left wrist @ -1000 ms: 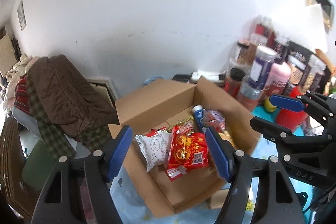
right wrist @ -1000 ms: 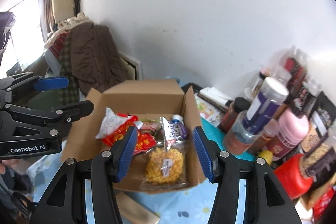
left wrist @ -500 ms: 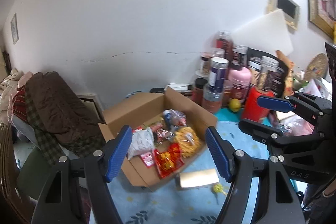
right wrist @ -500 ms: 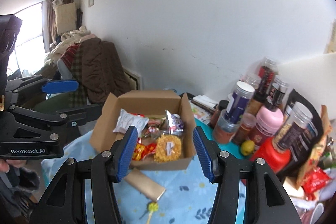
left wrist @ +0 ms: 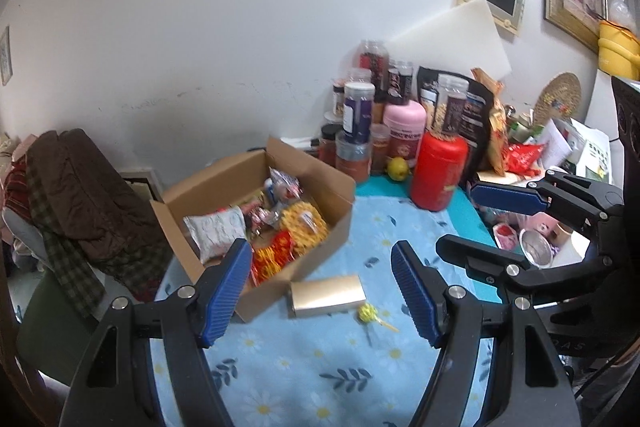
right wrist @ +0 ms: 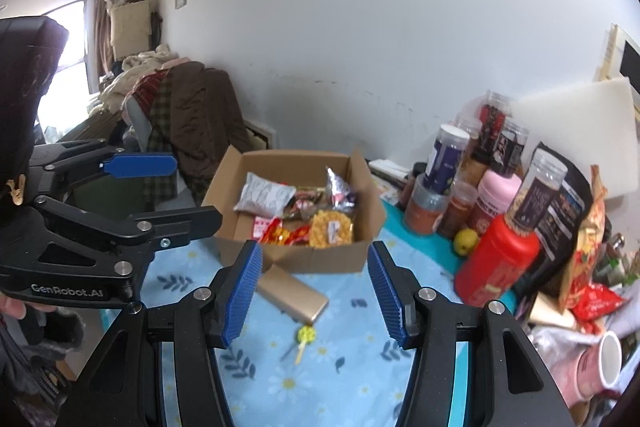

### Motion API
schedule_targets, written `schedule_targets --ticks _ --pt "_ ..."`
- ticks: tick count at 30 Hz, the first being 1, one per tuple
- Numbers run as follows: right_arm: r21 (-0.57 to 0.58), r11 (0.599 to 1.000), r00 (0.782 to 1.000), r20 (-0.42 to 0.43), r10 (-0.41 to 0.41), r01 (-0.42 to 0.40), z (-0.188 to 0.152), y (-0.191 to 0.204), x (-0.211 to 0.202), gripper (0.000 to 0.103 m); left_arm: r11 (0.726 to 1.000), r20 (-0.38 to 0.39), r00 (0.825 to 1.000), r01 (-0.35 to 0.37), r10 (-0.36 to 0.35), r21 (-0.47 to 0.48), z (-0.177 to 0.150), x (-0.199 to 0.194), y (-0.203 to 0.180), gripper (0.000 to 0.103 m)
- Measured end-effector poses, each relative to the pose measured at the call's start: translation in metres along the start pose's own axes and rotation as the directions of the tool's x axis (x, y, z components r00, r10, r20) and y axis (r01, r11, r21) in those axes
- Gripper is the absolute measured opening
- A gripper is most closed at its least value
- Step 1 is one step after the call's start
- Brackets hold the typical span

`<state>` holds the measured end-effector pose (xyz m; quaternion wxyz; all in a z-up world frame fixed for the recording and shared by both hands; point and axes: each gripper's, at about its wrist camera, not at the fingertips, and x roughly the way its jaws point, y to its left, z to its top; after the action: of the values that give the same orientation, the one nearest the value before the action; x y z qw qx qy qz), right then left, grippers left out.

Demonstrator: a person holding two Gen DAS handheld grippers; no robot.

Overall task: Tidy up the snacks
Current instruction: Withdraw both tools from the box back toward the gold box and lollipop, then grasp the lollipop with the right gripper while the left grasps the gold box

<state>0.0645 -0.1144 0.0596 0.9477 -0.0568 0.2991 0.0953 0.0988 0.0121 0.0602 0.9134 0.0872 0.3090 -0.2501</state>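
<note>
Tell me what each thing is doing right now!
Cardboard box: open, flaps up, snacks inside.
Gold packet: lying flat on the tablecloth beside the box.
Lollipop: lying loose on the tablecloth.
Left gripper: open, empty.
Right gripper: open, empty.
Red canister: upright, lid on.

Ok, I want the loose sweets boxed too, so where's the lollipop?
The lollipop lies on the floral tablecloth in front of the cardboard box, just beyond the gold pack, between the right gripper's fingers in its view.
</note>
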Motion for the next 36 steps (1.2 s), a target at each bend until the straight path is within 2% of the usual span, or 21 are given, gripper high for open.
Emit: schedule_targets --ticks 9,19,28,36 --pt "0.031 0.999 0.998 -0.053 0.026 -0.025 -0.033 0.009 0.014 0.055 0.999 -0.084 0.995 0.045 -0.047 -0.029 -0.030 0.022 0.004 0.072" --pt "0.089 0.995 0.989 -0.131 0.062 -0.051 -0.065 0.004 0.055 0.055 0.994 -0.167 0.981 0.086 -0.096 -0.066 -0.061 0.057 0.016 0.072" --pt "0.119 0.989 0.969 -0.220 0.109 -0.084 -0.085 0.001 0.102 0.055 0.987 -0.225 0.965 0.106 -0.132 -0.125 -0.081 0.092 0.031 0.072" --pt "0.133 0.986 0.946 -0.296 0.133 -0.098 -0.100 -0.003 0.144 0.055 0.980 -0.250 0.958 0.098 -0.140 -0.173 -0.087 0.123 0.045 0.072"
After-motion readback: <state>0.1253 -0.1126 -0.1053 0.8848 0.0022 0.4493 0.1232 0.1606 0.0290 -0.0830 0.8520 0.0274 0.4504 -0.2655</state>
